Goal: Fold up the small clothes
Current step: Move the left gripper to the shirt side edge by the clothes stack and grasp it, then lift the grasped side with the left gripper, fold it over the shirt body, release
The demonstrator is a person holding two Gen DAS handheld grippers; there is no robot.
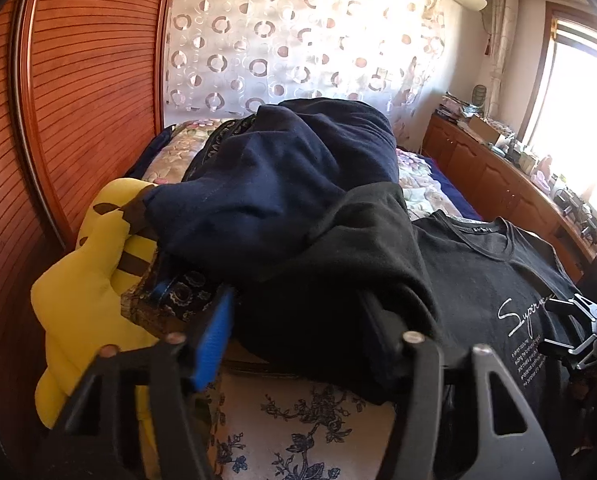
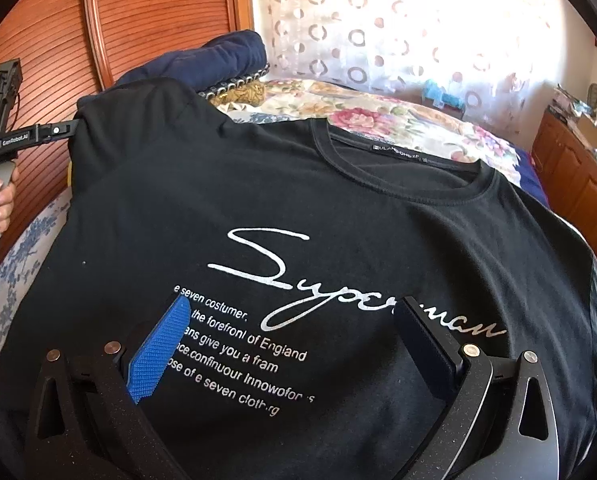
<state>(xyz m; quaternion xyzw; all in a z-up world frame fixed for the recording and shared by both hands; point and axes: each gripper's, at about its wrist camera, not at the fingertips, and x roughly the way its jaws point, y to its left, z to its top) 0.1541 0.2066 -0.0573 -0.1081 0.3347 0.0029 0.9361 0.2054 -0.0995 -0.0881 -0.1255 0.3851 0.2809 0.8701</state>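
On bed (image 2: 30, 248): black T-shirt (image 2: 282, 208) flat, white print up
Left gripper (image 1: 298, 332): fingers around sleeve, grip unclear
Right gripper (image 2: 294, 344): spread wide, empty
Room: wooden wardrobe (image 1: 98, 60)

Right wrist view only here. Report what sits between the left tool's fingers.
Observer: Bunched black sleeve of the T-shirt fills the gap of the left tool. One finger is buried in the cloth, so I cannot tell whether the pads press.
Operator: Now name what lies left of that tool.
Observer: A yellow plush toy with brown stripes, beside the slatted wooden door.
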